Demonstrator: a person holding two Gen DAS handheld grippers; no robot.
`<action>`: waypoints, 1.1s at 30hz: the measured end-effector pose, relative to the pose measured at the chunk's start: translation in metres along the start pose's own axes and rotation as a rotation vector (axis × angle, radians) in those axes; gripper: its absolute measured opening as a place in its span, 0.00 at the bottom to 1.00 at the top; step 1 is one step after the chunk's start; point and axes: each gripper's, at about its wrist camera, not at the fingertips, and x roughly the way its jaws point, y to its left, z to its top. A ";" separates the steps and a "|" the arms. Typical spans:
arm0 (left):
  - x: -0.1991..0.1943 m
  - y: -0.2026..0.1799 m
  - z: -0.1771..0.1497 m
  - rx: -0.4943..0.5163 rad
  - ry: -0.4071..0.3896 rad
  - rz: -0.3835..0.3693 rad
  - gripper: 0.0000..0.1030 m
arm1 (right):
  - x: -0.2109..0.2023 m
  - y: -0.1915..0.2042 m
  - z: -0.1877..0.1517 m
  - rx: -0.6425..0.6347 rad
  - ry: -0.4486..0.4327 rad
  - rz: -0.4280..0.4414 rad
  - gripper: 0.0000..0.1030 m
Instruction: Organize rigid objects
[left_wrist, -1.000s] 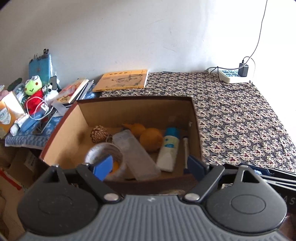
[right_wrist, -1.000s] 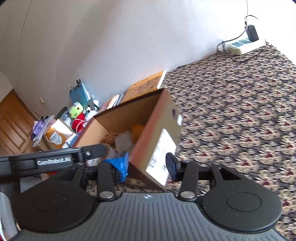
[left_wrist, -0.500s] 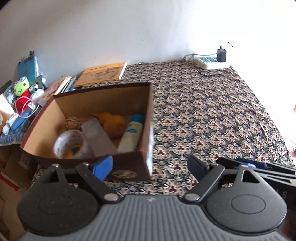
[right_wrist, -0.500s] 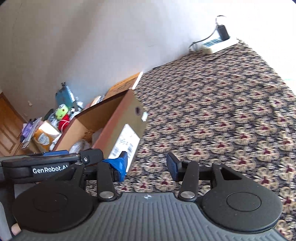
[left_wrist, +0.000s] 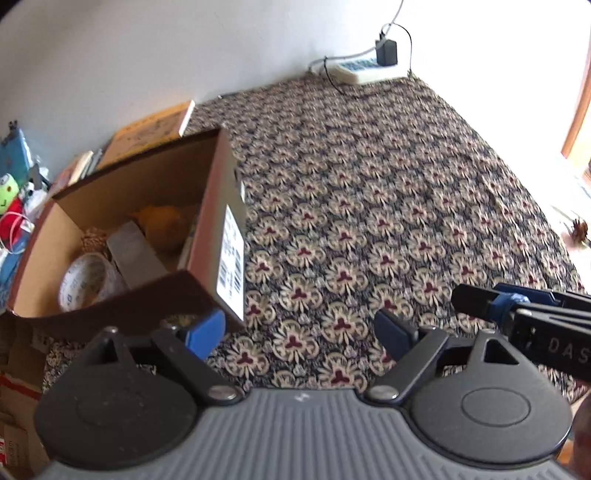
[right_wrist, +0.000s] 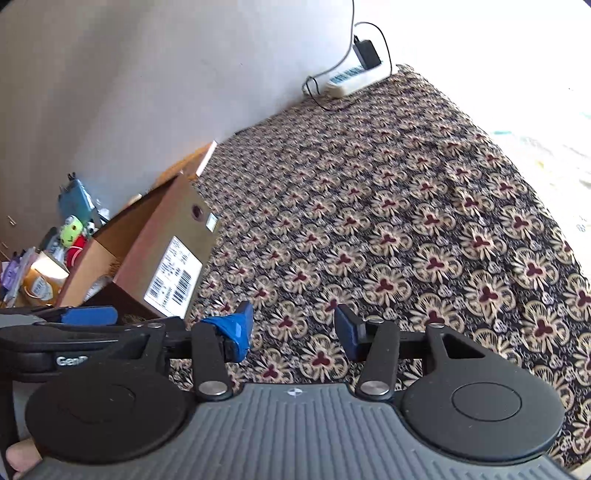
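A brown cardboard box (left_wrist: 225, 206) stands at the left of the patterned cloth (left_wrist: 369, 221). In it lie a tape roll (left_wrist: 86, 280), a grey rectangular block (left_wrist: 136, 254), an orange round object (left_wrist: 162, 221) and a beaded item (left_wrist: 94, 236). The box also shows in the right wrist view (right_wrist: 173, 251). My left gripper (left_wrist: 299, 332) is open and empty, just right of the box's near corner. My right gripper (right_wrist: 293, 330) is open and empty over the bare cloth (right_wrist: 406, 221), right of the box.
A white power strip (left_wrist: 360, 70) with a black plug lies at the far edge by the wall. A yellow book (left_wrist: 151, 129) lies behind the box. A green frog toy (left_wrist: 9, 192) and clutter sit far left. The other gripper (left_wrist: 524, 317) shows at the right.
Both grippers have swung right, away from above the box, which now sits at the left of both views. More of the bare cloth is in view. Both stay open.
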 end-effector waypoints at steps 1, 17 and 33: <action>-0.001 0.001 -0.003 0.010 0.006 0.000 0.84 | 0.002 0.000 -0.002 0.004 0.011 -0.001 0.33; -0.029 0.108 -0.005 0.015 -0.082 0.058 0.84 | 0.028 0.099 0.006 -0.079 0.027 -0.006 0.37; 0.000 0.249 0.022 -0.043 -0.060 0.085 0.85 | 0.070 0.246 0.023 -0.341 -0.070 -0.061 0.41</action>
